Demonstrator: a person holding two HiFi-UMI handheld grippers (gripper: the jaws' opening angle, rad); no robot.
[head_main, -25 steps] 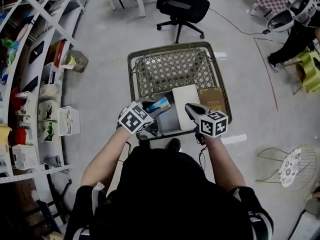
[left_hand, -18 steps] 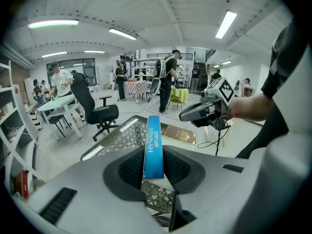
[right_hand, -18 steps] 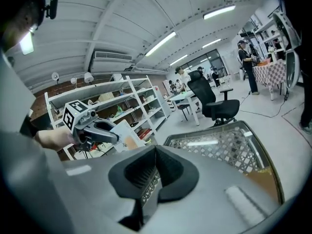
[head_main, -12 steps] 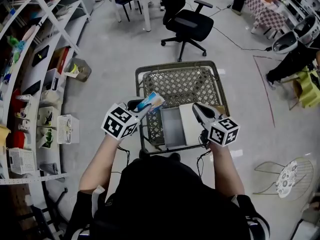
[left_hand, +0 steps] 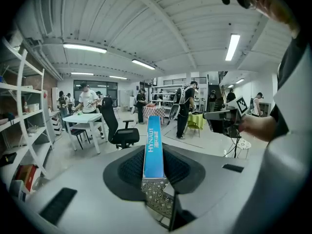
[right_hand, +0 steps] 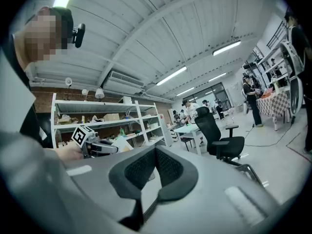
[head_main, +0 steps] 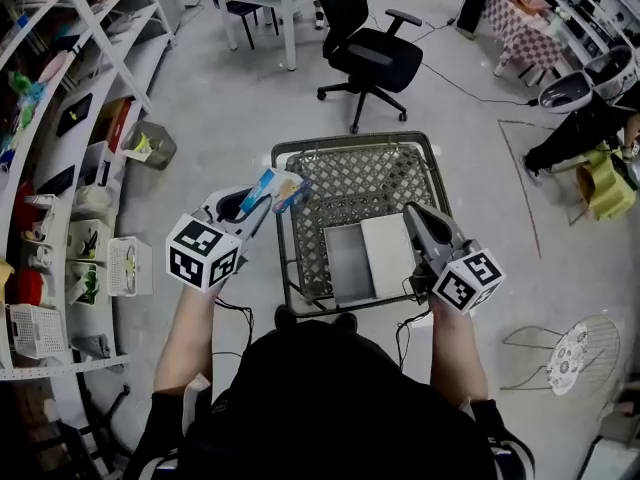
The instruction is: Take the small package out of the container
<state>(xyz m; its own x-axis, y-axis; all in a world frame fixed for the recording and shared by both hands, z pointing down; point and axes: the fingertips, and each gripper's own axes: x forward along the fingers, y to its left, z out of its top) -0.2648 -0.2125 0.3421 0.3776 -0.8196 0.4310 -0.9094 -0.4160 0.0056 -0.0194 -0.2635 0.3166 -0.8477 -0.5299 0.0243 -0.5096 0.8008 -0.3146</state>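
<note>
Left gripper [head_main: 256, 200] fingers clamp the blue package [head_main: 275, 187] beside the wire cart [head_main: 352, 146]; right gripper [head_main: 420, 216] fingers pressed together, empty.

Bare floor [head_main: 220, 98] lies open between the wire cart [head_main: 350, 144] and the shelving [head_main: 70, 183] at left. An office chair [head_main: 370, 53] stands beyond the cart. Inside it, a grey tray [head_main: 348, 263] and white box [head_main: 388, 256] fill the near half; the far mesh is free.
</note>
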